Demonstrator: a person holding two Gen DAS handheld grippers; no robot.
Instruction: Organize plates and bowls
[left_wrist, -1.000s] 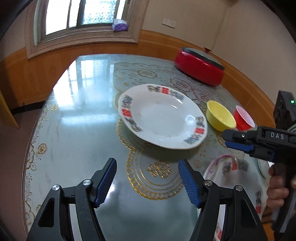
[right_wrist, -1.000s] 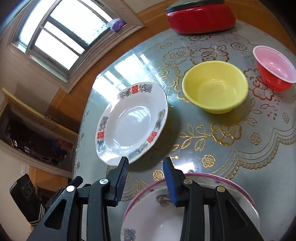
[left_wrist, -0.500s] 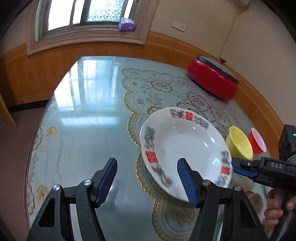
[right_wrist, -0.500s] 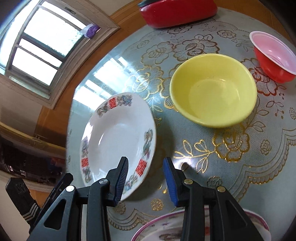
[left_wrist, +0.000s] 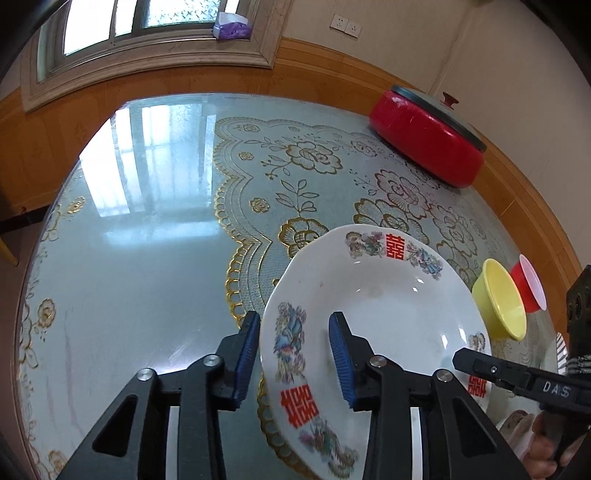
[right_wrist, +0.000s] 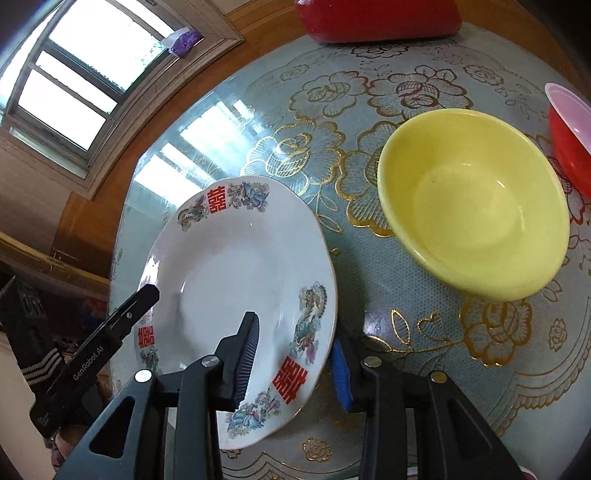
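Two hand-held grippers flank a white plate (left_wrist: 373, 325) with red characters and floral rim prints, tilted above a glass-topped table (left_wrist: 147, 258) laid with a gold-patterned cloth. The left gripper (left_wrist: 293, 354) straddles the plate's near-left rim, one blue pad outside and one over the well; its jaws have just been closing, and whether the pads press the rim cannot be told. The right gripper (right_wrist: 295, 354) straddles the opposite rim likewise, its jaws also narrowing, contact equally unclear. Part of a hand (left_wrist: 543, 443) shows at the lower right of the left wrist view. Just beyond the plate sits a yellow bowl (right_wrist: 472, 203), with a red bowl (right_wrist: 570, 129) with a pale inside beside it. Farther back, a red lidded pot (left_wrist: 428, 140) stands near the table's edge, under a wood-panelled wall and a window (left_wrist: 147, 22).
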